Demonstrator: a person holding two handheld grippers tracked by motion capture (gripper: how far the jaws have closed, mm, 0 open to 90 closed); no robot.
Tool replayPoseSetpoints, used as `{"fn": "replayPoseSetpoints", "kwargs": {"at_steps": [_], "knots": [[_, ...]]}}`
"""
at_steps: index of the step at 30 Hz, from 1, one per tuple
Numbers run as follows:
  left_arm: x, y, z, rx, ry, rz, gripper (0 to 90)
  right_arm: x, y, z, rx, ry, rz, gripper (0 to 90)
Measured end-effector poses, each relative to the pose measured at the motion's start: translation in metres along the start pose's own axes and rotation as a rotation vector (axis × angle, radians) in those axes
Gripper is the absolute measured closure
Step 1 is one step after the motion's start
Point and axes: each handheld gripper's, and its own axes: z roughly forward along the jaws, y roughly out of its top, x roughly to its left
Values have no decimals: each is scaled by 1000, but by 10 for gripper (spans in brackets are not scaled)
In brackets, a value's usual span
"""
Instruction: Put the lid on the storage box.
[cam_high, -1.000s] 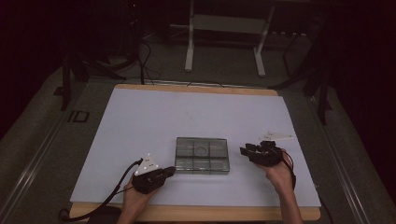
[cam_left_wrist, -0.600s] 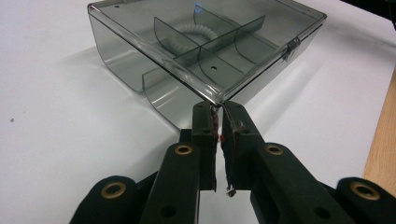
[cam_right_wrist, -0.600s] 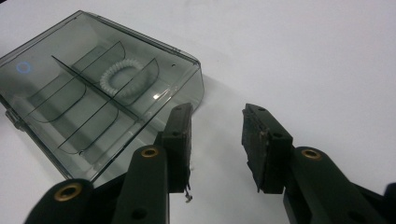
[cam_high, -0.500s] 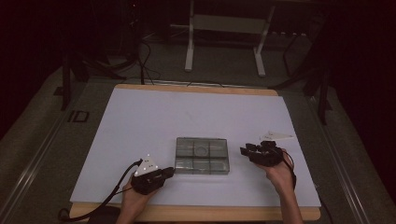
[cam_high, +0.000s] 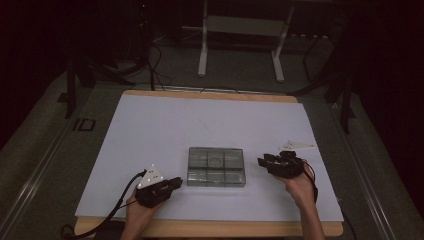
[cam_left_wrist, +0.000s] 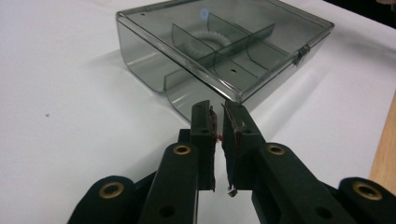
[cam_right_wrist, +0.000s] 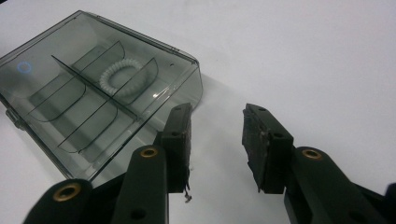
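A smoky clear plastic box with its lid shut and inner dividers lies on the white table. A white coiled hair tie rests in one middle compartment, and the same hair tie shows through the lid in the left gripper view. My left gripper sits just left of the box's near corner, jaws shut with nothing between them; its tips almost touch the box. My right gripper is just right of the box, open and empty.
The table's wooden front edge runs close under both hands. A cable trails from the left gripper off the front. Stand legs and cables lie on the floor beyond the far edge.
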Motion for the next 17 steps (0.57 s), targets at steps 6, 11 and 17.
{"fn": "replayPoseSetpoints", "kwargs": {"at_steps": [6, 11, 17], "knots": [[4, 0, -3, -12, 17, -6, 832, -1, 0, 0, 0, -1, 1, 627], [8, 0, -5, -20, 34, -13, 832, -2, -1, -1, -3, -3, 3, 628], [16, 1, -6, -28, 68, -27, 831, -5, -1, -4, -10, -10, 6, 627]]}}
